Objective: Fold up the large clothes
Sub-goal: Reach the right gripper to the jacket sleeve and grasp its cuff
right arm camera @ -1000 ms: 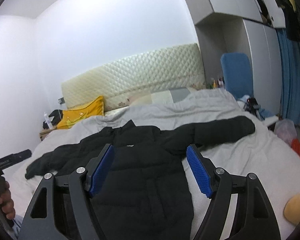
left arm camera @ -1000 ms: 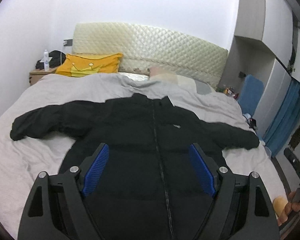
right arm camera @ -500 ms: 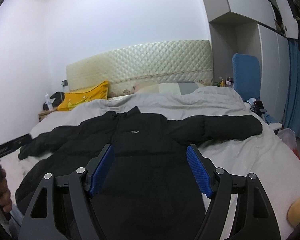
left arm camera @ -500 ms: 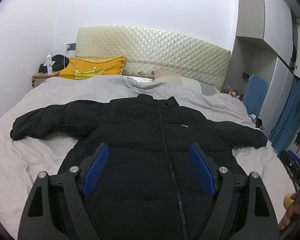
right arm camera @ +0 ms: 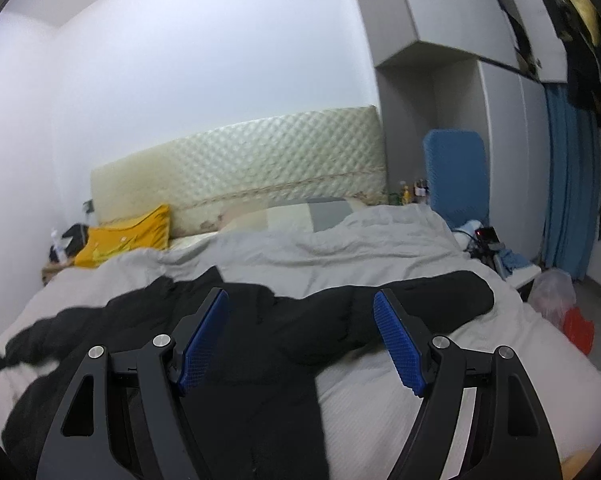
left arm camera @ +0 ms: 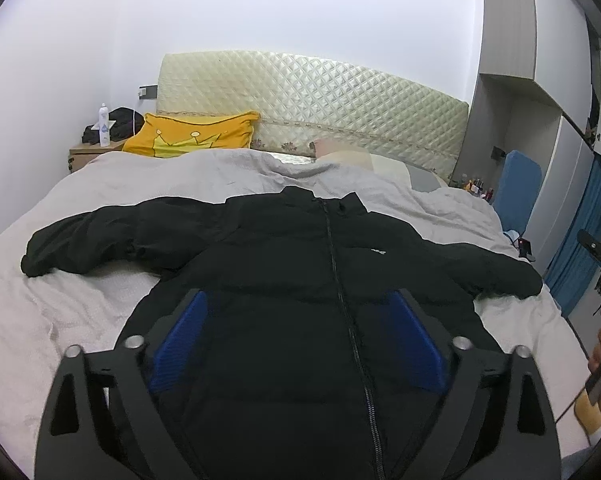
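Fingers of left gripper [left arm camera: 300, 340] and right gripper [right arm camera: 302, 344] spread wide, empty, above black jacket [left arm camera: 300, 280] flat on bed [left arm camera: 80, 320]. Folding unstarted; next: grasp sleeve beyond right fingers.

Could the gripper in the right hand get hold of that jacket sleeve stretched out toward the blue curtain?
Probably yes. The right gripper is open and empty, and the sleeve lies flat on the bed cover just ahead of its fingers, with nothing lying on it.

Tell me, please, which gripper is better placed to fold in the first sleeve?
Probably the right gripper: it is open and faces the jacket's nearer sleeve. The left gripper, also open, hovers over the zipper.
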Motion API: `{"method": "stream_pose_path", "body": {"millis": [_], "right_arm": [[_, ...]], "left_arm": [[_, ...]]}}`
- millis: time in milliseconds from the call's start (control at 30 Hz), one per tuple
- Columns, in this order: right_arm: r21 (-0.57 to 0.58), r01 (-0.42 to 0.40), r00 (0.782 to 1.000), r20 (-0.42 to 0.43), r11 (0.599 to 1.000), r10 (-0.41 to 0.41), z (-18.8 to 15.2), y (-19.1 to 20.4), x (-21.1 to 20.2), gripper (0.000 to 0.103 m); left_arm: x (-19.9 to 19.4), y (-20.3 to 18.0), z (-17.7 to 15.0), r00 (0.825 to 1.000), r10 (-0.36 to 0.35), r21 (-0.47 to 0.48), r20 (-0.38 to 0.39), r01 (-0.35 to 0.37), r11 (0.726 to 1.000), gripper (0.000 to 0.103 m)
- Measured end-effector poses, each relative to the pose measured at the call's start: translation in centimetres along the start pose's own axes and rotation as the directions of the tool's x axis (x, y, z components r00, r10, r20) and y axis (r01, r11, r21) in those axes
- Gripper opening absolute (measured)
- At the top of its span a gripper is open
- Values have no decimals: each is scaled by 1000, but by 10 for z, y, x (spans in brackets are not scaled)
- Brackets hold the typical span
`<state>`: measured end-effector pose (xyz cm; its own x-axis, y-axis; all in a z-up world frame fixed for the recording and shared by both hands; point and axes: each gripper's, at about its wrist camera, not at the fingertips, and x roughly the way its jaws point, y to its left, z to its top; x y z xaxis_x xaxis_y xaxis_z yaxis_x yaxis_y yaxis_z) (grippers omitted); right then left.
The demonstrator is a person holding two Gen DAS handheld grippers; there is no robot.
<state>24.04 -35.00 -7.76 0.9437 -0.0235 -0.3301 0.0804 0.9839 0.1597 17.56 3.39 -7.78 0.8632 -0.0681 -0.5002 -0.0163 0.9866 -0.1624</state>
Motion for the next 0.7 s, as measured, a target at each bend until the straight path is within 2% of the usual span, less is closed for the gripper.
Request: {"method": "stream_pose_path", "body": {"millis": [33, 200, 333, 400, 567, 700], "right_arm": [[21, 5, 1000, -9, 1000, -5, 2, -9, 8, 76], [115, 36, 997, -67, 993, -29, -2, -55, 47, 78], [205, 54, 992, -122, 977, -29, -13, -95, 76, 87], [223, 87, 985, -165, 971, -50, -18, -115, 91, 95], [273, 123, 973, -224, 954, -61, -32, -158, 117, 102], [350, 99, 968, -249, 931, -10, -43, -190, 136, 102]], "left_arm": [[-1, 0, -1, 1000, 1, -3, 8, -1, 1000, 102], [0, 3, -3, 1000, 3, -19, 22, -3, 1000, 103], [5, 3, -5, 1000, 20, -14, 12, -20, 1000, 103], [8, 2, -6, 999, 35, -7, 11, -34, 999, 103], [14, 3, -8, 999, 52, -9, 10, -52, 999, 103], [24, 3, -9, 998, 67, -10, -3, -67, 998, 103]]}}
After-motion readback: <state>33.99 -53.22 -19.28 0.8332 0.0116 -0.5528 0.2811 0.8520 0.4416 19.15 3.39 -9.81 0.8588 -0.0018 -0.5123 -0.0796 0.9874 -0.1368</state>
